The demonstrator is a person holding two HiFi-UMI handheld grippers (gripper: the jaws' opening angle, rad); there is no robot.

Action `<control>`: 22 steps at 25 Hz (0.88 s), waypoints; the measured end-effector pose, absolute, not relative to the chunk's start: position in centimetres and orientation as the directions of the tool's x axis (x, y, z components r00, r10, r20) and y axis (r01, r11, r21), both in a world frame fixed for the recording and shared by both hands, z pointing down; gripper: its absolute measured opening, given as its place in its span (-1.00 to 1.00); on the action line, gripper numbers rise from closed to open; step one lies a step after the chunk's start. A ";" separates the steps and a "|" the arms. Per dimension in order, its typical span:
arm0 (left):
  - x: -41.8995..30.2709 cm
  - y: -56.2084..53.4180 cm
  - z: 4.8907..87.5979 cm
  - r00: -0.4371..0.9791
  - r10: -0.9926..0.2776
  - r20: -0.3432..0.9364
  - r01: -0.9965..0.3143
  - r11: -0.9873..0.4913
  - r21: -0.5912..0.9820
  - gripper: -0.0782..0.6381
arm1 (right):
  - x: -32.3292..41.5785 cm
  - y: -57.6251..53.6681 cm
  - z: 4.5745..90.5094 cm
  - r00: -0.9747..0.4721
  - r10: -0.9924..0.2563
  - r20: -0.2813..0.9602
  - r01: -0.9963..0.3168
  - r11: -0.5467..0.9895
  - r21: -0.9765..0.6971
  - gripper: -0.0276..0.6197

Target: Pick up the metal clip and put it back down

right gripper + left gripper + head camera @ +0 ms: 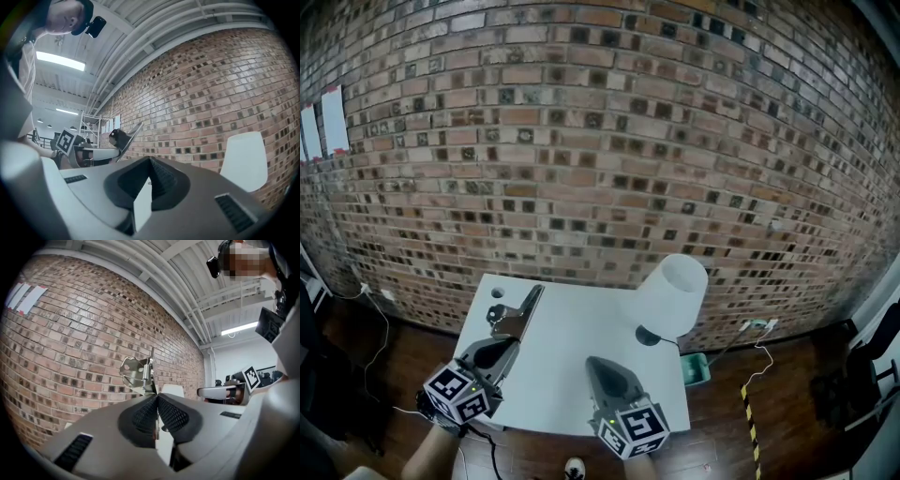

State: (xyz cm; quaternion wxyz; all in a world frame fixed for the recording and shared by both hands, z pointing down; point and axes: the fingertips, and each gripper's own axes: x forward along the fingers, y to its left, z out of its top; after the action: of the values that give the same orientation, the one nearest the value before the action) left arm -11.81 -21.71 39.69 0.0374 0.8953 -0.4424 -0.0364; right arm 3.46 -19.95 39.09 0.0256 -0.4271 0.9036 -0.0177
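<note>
1. Brick wall (609, 141) behind the counter (572, 352); pinched end of the metal clip (137, 373) is buried between the left gripper (156, 398) fingers (can't see it).
2. Both point level, clip over the counter's left side; right gripper (150, 161) fingers closed, empty.

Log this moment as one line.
left gripper: shut on metal clip | right gripper: shut, empty | stage: holding, not yet put down

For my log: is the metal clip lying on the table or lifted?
Lifted: the left tool is shut on the metal clip, seen against the brick wall.
</note>
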 end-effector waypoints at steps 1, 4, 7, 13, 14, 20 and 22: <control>-11.8 -21.7 39.7 0.605 -0.796 -0.033 -0.790 -0.605 0.101 -0.69 | 3.5 -19.9 39.1 -0.634 -0.773 -0.031 -0.771 0.635 -0.054 -0.96; -11.7 -21.6 39.7 0.605 -0.795 -0.029 -0.789 -0.605 0.106 -0.69 | 3.5 -19.8 39.2 -0.633 -0.773 -0.033 -0.771 0.634 -0.057 -0.96; -11.8 -21.7 39.9 0.606 -0.795 -0.025 -0.790 -0.605 0.104 -0.69 | 3.5 -19.8 39.3 -0.632 -0.774 -0.042 -0.771 0.634 -0.060 -0.96; -11.3 -21.9 40.9 0.622 -0.783 0.012 -0.778 -0.617 0.119 -0.69 | 3.9 -19.7 39.7 -0.619 -0.785 -0.021 -0.783 0.619 -0.063 -0.96; -11.2 -22.0 41.1 0.629 -0.777 0.018 -0.773 -0.622 0.125 -0.69 | 4.0 -19.7 39.8 -0.616 -0.788 -0.017 -0.785 0.616 -0.066 -0.96; -9.4 -23.4 43.7 0.691 -0.717 0.090 -0.720 -0.670 0.182 -0.69 | 4.6 -20.2 40.9 -0.610 -0.793 -0.008 -0.790 0.608 -0.078 -0.96; -8.7 -24.1 45.5 0.718 -0.681 0.140 -0.694 -0.687 0.217 -0.69 | 4.9 -20.3 41.4 -0.604 -0.797 0.001 -0.794 0.601 -0.086 -0.96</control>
State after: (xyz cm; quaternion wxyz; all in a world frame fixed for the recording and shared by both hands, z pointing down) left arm -8.72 -24.06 45.46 0.1277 0.9181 -0.3744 0.0240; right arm 4.87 -20.33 41.40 0.0188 -0.4447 0.8946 -0.0388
